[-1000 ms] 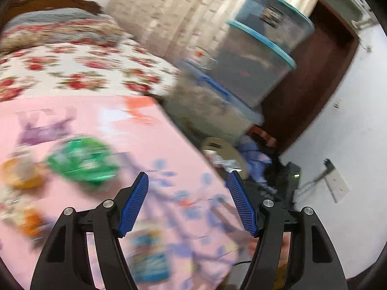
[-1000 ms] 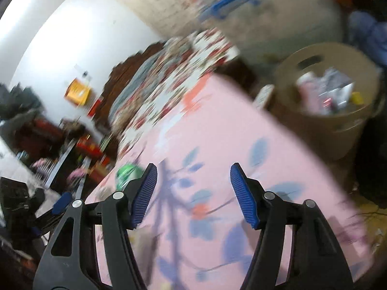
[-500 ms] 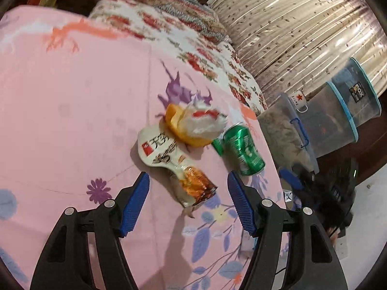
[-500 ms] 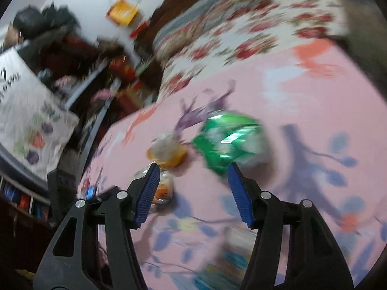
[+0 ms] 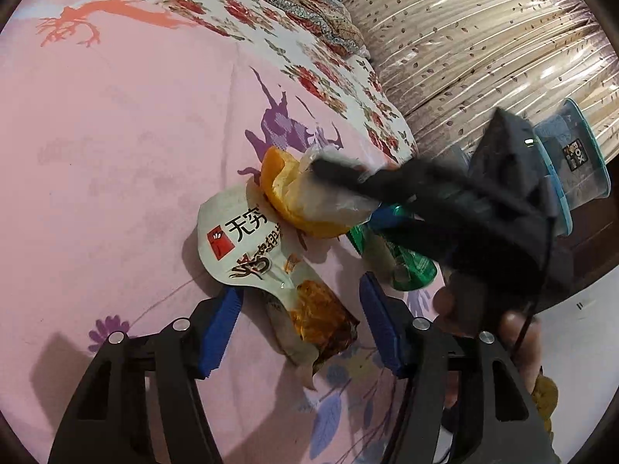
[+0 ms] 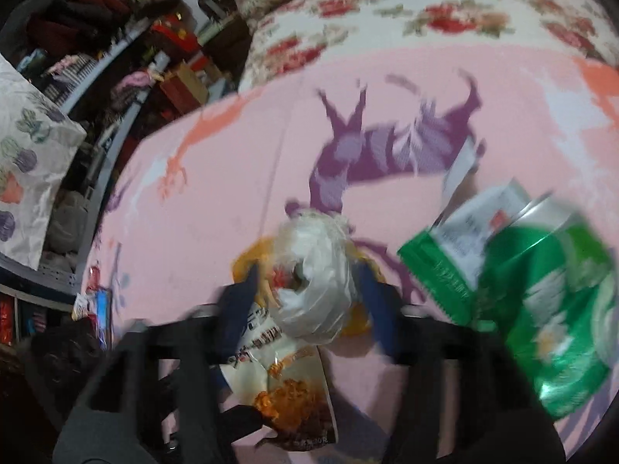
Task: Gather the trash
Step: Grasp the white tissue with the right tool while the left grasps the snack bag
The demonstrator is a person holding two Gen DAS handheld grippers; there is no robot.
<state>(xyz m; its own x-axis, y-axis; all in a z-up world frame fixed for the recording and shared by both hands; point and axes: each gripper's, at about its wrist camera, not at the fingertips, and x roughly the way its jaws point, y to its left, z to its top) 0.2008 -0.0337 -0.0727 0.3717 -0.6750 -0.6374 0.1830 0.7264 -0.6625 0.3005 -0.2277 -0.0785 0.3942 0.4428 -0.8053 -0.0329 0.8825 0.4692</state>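
Observation:
A pile of trash lies on a pink bedsheet (image 5: 116, 135). A white snack wrapper (image 5: 255, 247) with red and black print lies between the fingers of my open left gripper (image 5: 298, 328). Behind it sit an orange peel (image 5: 286, 193) and a crumpled clear plastic bag (image 6: 317, 274). A green can (image 5: 406, 263) and a green snack bag (image 6: 456, 255) lie to the right. My open right gripper (image 6: 309, 301) straddles the plastic bag and peel, blurred by motion; it also shows as a dark shape in the left wrist view (image 5: 445, 201).
A floral quilt (image 5: 309, 50) covers the bed's far part. Stacked clear storage boxes (image 5: 572, 162) with blue rims stand beside a striped curtain (image 5: 464, 31). Cluttered shelves (image 6: 96, 58) line the room's left side in the right wrist view.
Both grippers swung from the bin and boxes toward the trash pile and closed in. The left now straddles the white wrapper; the right now straddles the plastic bag and peel.

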